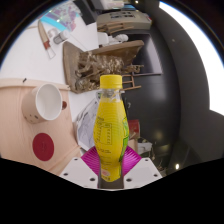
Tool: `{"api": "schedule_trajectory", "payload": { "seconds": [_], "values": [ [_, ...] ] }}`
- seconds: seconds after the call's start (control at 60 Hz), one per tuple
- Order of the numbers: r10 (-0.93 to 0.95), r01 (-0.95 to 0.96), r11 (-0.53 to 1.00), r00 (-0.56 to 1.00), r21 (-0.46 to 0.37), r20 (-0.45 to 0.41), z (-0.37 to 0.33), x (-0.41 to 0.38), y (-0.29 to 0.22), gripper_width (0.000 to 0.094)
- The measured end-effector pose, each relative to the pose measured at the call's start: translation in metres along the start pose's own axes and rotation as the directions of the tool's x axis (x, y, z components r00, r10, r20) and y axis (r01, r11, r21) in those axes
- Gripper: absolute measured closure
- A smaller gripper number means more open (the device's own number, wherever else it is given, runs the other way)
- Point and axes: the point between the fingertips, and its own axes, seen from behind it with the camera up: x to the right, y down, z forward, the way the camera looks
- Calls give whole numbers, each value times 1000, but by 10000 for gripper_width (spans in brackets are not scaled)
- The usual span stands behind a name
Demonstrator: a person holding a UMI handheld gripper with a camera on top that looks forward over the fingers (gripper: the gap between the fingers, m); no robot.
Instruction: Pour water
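A yellow bottle (110, 118) with a yellow cap and a printed label stands upright between my fingers, held clear of the surface below. My gripper (110, 165) is shut on it: both magenta pads (90, 160) press on the bottle's lower part. A white cup (47, 100) sits open side up on a beige base (25, 125) to the left of the bottle, its mouth turned toward me. The bottle's bottom is hidden by the gripper body.
The beige base carries a red round button (43, 147). A brown wooden tray-like piece (95, 60) with clutter lies beyond the bottle. A dark surface (185, 90) spreads to the right. Crumpled clear plastic (82, 128) lies beside the bottle.
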Motion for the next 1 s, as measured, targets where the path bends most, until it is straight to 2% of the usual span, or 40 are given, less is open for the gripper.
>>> {"api": "schedule_trajectory", "payload": {
  "seconds": [0.083,0.1,0.167,0.25,0.417,0.583,0.633,0.683,0.8,0.867,0.883,0.95,1.0],
  "values": [
    [346,-346,938,933,-14,98,-7,-2,1,687],
    [411,-410,912,907,-22,97,-12,-8,-2,688],
    [632,-631,773,755,-64,175,-10,-15,2,688],
    [807,-810,575,541,-110,238,-10,-36,-5,689],
    [927,-934,284,209,-219,311,3,-83,-6,689],
    [937,-937,222,129,-270,324,15,-130,-5,689],
    [939,-933,214,115,-289,325,14,-145,-5,663],
    [936,-946,207,117,-250,331,13,-143,-9,652],
    [940,-949,201,118,-242,320,9,-143,-7,515],
    [944,-942,201,112,-270,311,5,-148,-5,444],
    [946,-937,200,109,-286,305,4,-150,-4,397],
    [953,-919,200,101,-341,285,-5,-153,1,62],
    [959,-912,194,99,-361,266,-16,-149,6,95]
  ]
}}
